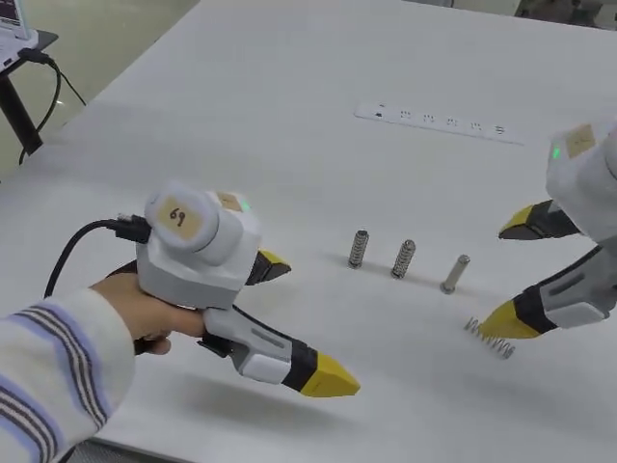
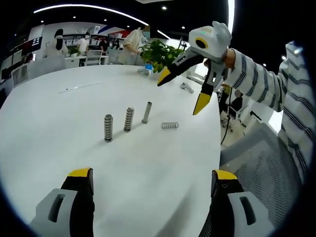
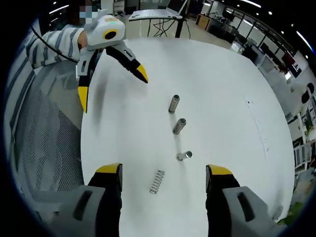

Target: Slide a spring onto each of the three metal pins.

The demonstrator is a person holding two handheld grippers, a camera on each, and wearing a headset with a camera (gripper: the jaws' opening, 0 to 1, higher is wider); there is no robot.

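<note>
Three metal pins stand in a row on the white table (image 1: 241, 116). Two carry springs (image 1: 359, 248) (image 1: 403, 258); the right-hand pin (image 1: 455, 273) is bare. A loose spring (image 1: 489, 340) lies flat just in front of the bare pin. My right gripper (image 1: 503, 277) hovers open, its lower fingertip just above this spring (image 3: 156, 181), which lies between the jaws in the right gripper view, with the bare pin (image 3: 183, 156) beyond. My left gripper (image 1: 304, 323) is open and holds nothing, left of the pins (image 2: 129, 119) and nearer the front edge. The loose spring (image 2: 170, 125) lies under the right gripper (image 2: 182, 91).
A white power strip (image 1: 439, 121) lies flat at the back of the table. A black cable (image 1: 82, 246) trails from the left gripper. The table's front edge runs close below the left gripper. A chair's mesh (image 3: 44, 133) sits beside the table.
</note>
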